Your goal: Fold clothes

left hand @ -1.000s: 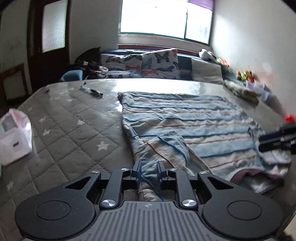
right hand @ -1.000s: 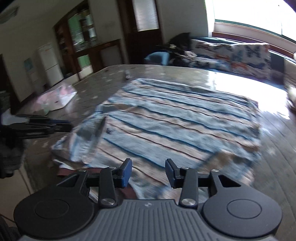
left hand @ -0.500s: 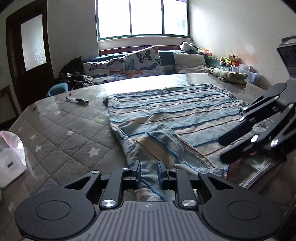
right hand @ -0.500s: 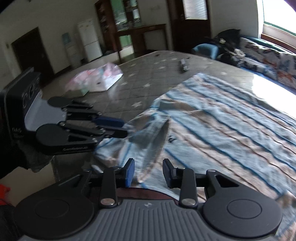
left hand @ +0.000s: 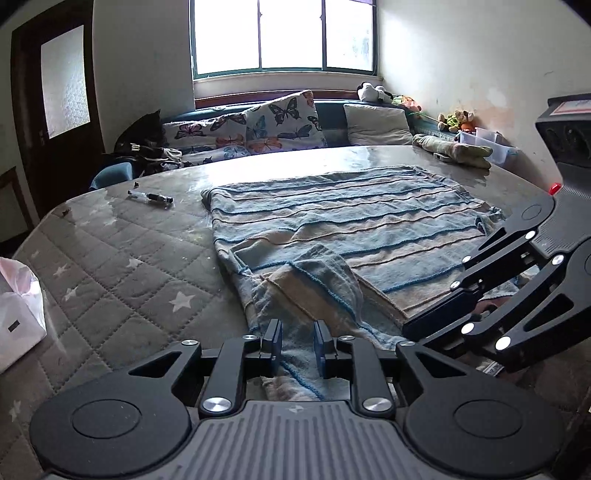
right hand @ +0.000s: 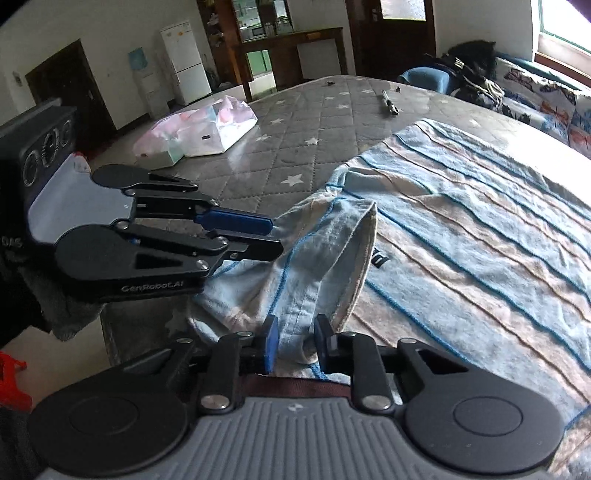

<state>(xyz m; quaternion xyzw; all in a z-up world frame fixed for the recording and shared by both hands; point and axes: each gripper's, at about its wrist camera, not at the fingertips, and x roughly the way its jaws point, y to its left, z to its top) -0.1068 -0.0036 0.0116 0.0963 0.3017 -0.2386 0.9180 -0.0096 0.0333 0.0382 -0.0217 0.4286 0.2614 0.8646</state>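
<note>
Right wrist: striped garment hem between closing right tongs; left tongs clamped on it.

Bright daylight through a wide window in the far wall. Below it, a bench with butterfly-print cushions and a plain pillow. Dark wooden door with frosted pane at left. Pale plastered walls. Elsewhere, white fridge, dark wood cabinet.
</note>
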